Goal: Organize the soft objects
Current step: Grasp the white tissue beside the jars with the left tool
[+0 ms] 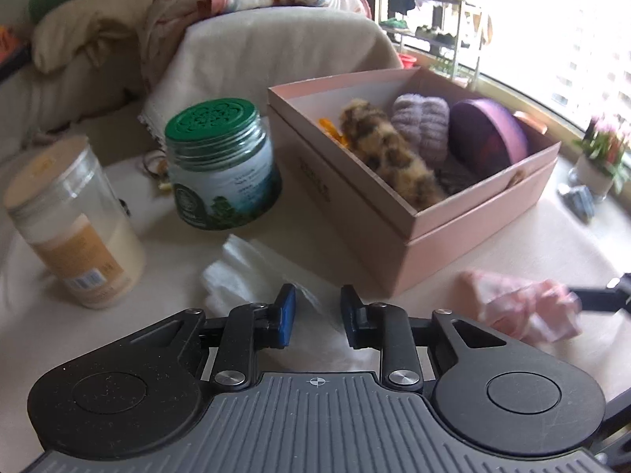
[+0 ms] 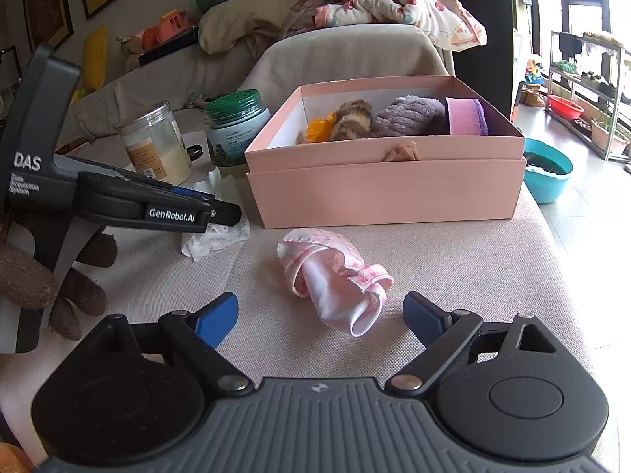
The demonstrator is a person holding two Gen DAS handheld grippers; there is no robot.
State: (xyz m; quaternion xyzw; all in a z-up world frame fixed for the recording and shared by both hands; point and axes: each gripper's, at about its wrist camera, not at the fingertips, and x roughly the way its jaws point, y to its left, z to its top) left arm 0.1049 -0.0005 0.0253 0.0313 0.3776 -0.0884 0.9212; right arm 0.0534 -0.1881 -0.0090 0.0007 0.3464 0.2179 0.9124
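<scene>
Pink baby garment (image 2: 335, 278) crumpled on beige tablecloth (image 2: 453, 260), just before pink box (image 2: 386, 189). Right gripper (image 2: 320, 317) spread wide near it, empty. Left gripper (image 1: 318, 317) parted above white tissue (image 1: 240, 272).

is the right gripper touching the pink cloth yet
Apart. The right wrist view shows the right gripper open, with bare table between each fingertip and the pink cloth.

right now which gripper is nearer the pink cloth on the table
Right. The right gripper is open with the pink cloth lying just ahead between its fingers. The left gripper is off to the cloth's left, over the white tissue.
</scene>
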